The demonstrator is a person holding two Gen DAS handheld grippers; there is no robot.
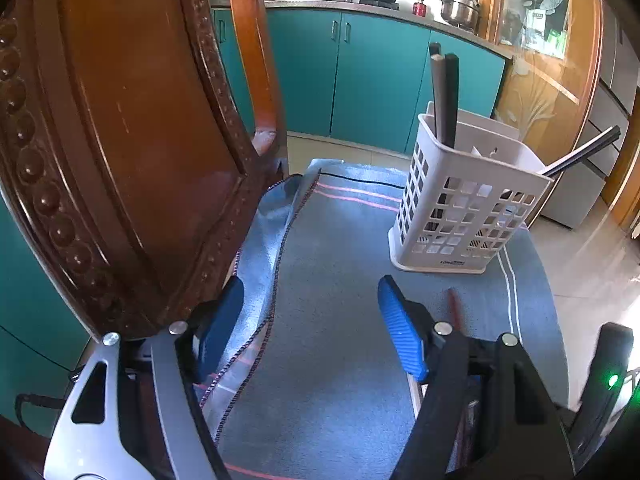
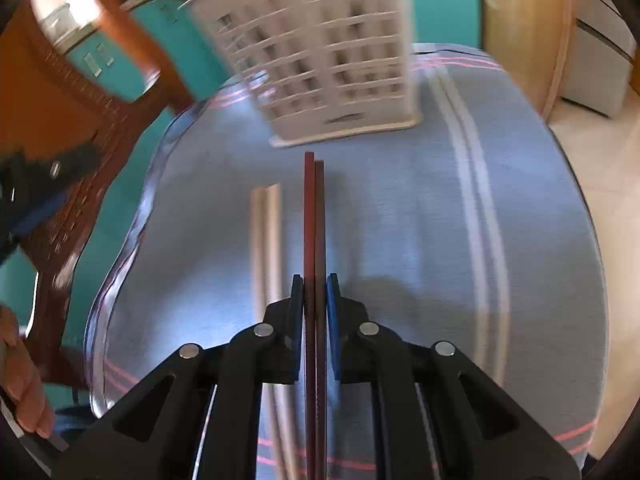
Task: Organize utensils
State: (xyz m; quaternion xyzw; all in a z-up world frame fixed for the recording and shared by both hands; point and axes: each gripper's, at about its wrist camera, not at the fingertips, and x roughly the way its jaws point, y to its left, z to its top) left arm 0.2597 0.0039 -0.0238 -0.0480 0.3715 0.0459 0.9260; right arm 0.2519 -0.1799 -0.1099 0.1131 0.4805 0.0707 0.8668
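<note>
A white perforated utensil holder [image 1: 464, 208] stands on the blue cloth-covered table [image 1: 340, 320], with dark chopsticks [image 1: 444, 96] upright in it and another pair [image 1: 584, 152] leaning out to the right. My left gripper [image 1: 312, 320] is open and empty, low over the cloth, left of the holder. My right gripper [image 2: 314, 300] is shut on a pair of dark red chopsticks [image 2: 314, 216], which point toward the holder [image 2: 320, 52]. A pair of beige chopsticks [image 2: 266, 240] lies on the cloth just left of them. A red chopstick tip [image 1: 456, 308] shows in the left wrist view.
A carved wooden chair back [image 1: 132, 140] rises close on the left of the table. Teal kitchen cabinets [image 1: 360, 72] with pots on the counter stand behind. A wooden glass door [image 1: 540, 40] is at the right. A hand [image 2: 24, 380] shows at the lower left.
</note>
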